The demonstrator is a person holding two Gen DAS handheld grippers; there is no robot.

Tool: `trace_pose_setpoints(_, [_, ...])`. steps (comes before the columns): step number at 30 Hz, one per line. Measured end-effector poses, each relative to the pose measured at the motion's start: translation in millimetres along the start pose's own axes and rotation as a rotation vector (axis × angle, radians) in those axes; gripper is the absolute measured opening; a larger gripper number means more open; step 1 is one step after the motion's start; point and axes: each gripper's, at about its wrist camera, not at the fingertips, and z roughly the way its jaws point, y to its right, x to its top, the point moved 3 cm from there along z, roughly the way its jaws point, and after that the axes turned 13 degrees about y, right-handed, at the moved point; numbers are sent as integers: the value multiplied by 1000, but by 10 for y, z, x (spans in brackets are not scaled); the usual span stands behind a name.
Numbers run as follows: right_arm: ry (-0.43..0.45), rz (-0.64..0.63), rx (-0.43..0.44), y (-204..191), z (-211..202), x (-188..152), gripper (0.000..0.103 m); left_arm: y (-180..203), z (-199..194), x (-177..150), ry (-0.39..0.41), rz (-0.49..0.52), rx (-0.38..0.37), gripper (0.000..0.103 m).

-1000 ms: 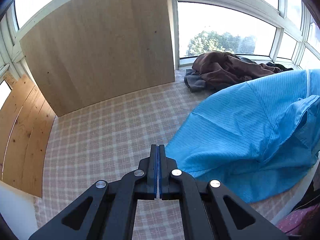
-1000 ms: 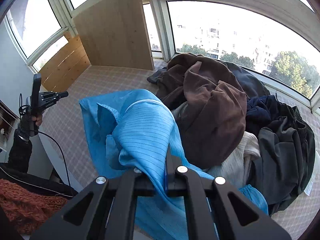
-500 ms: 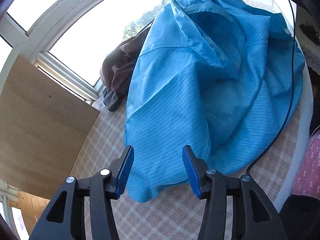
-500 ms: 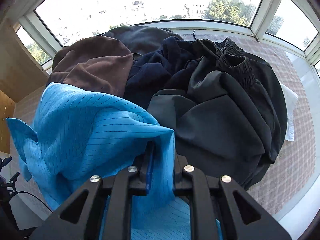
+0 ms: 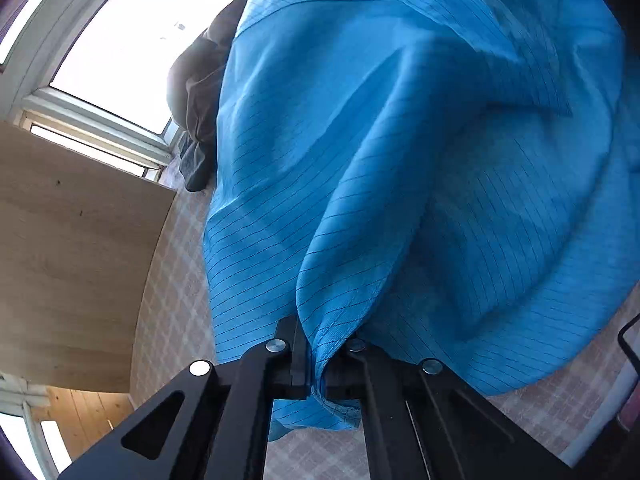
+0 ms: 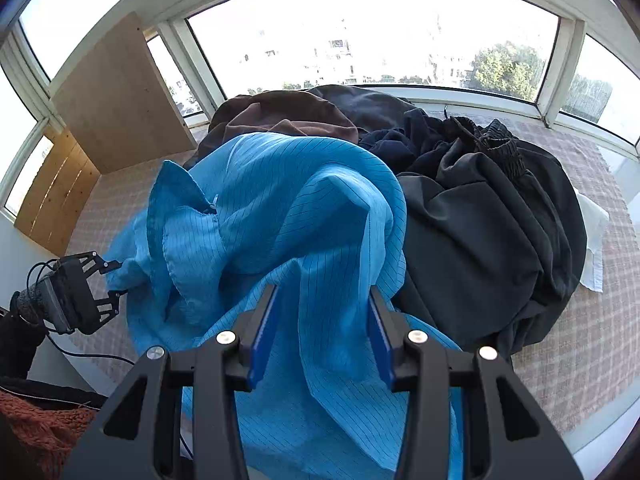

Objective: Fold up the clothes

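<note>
Two claws are at the blue shirt (image 5: 400,160). The left claw (image 5: 316,364) pinches its edge tight. The right claw (image 6: 322,332) is spread wide, with blue cloth draped between its fingers.

Strong daylight pours through the windows (image 6: 372,36) across the top of the right wrist view, where the panes are blown out to near white and the buildings beyond look hazy. In the left wrist view the window (image 5: 132,40) at upper left is pure glare. The blue garment (image 5: 420,160) glows where light passes through it, with soft shadows in its folds. Both views bend strongly at the edges, with dark corners. Focus is fairly sharp throughout.
</note>
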Motion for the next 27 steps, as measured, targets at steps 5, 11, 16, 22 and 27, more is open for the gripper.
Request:
trace_pose_setpoints(5, [14,-110,-47,-165,-33,-70,46,-842,-453,218,131,-270,-39,1])
trace_pose_setpoints(11, [32,-253,-156,-233,35,-63,46,-1515,-918,281,257,-415,-16,1])
trace_pose_setpoints(16, [-60,-289,-172,-148,396,-160,29,-1498,-891,182,242,-406,8,1])
trace_pose_setpoints(22, [-17,-242,-126,-225,101,-188,2,-1344,-1176,-19,219,-376,-12,1])
trace_pose_setpoints(27, [157,-192,-70,-335,-699,119,2,-1548,-1658,87,265,-357,-12,1])
